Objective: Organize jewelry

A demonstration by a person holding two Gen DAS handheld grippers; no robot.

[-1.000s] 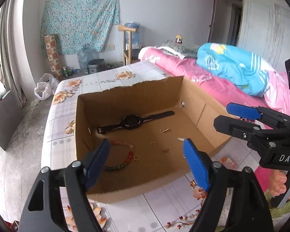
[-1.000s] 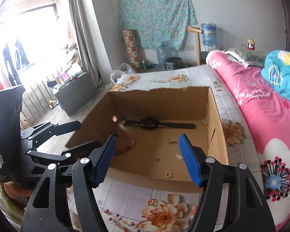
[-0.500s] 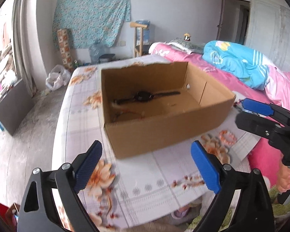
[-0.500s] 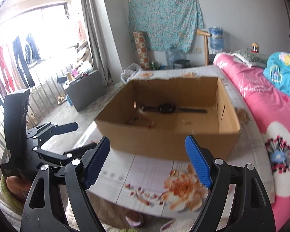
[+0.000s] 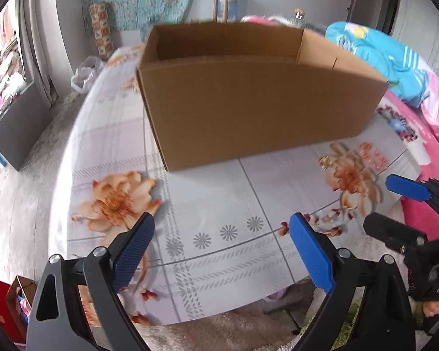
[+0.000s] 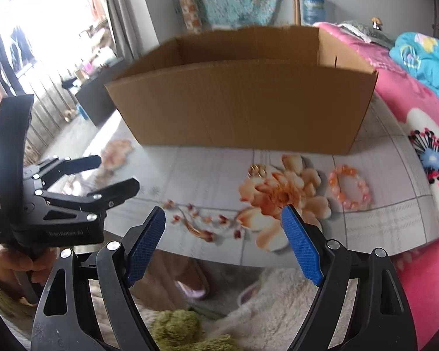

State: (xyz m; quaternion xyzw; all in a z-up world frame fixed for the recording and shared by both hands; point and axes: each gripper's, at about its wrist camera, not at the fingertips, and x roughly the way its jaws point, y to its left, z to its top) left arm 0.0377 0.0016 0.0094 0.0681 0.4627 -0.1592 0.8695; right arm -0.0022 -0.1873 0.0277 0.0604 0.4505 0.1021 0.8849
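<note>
Both grippers hang low over the near edge of a flower-printed table (image 5: 207, 181). The left gripper (image 5: 219, 248) and right gripper (image 6: 224, 241) stand wide apart, gripping nothing. An orange bead bracelet (image 6: 349, 187) lies near the cardboard box's (image 6: 243, 102) right front corner.

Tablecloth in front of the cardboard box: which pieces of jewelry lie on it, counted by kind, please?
Bead bracelet, pink and orange: 1
Small gold piece, too blurred to tell its kind: 1
Total: 2
</note>
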